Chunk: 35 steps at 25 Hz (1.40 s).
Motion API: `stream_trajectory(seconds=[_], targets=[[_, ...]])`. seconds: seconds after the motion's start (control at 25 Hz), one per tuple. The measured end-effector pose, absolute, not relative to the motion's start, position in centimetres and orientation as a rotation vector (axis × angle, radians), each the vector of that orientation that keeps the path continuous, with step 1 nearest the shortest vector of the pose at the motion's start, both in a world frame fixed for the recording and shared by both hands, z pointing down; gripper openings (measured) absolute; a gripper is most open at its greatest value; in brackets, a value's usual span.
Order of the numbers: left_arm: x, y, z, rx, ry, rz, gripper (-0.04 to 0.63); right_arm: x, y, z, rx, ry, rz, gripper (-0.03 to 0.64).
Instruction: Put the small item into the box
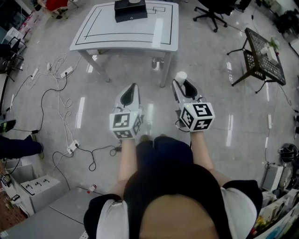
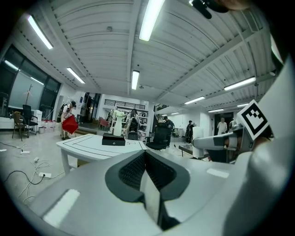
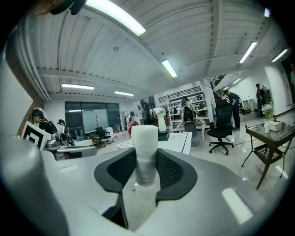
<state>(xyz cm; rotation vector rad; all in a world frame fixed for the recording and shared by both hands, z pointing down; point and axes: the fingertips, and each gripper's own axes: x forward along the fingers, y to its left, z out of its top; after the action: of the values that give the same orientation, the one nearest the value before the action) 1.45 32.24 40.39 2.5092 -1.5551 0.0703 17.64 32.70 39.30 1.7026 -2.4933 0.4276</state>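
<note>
The head view looks down on your two grippers held side by side above the floor (image 1: 93, 116), both short of the white desk (image 1: 159, 32) with black lines. The black box (image 1: 130, 10) sits on the far part of the desk, well apart from either gripper. From above, your left gripper (image 1: 133, 88) shows its jaws drawn together to a point, and your right gripper (image 1: 183, 84) carries a white tip, the small item (image 1: 181, 75). The head view does not show how the item is gripped, but the right gripper view does. There the small item (image 3: 144, 147) is a pale, rough-surfaced cylinder standing upright, clenched between the two dark ribbed pads, with its upper half rising above them. The left gripper view shows its jaws closed on each other with nothing between them, and beyond them the desk (image 2: 87, 145) with the box (image 2: 113, 140) seen from the side. Only the head view shows the cables (image 1: 60, 88) trailing over the floor to your left, the office chair (image 1: 212, 11) and the dark mesh side table (image 1: 264, 58) to your right.
</note>
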Motion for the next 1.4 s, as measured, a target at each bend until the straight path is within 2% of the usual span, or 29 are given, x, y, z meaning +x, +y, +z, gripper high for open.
stream_trajectory(seconds=[0.76, 1.4], targets=[[4.8, 34.2, 42.3, 2.468, -1.593, 0.074, 0.011, 19.8, 34.4, 40.5, 1.616, -2.528, 0.423, 0.140], [3.0, 30.8, 42.7, 2.451, -1.616, 0.129, 0.011, 18.3, 30.5, 41.8, 1.609, -2.525, 0.500, 0.140]])
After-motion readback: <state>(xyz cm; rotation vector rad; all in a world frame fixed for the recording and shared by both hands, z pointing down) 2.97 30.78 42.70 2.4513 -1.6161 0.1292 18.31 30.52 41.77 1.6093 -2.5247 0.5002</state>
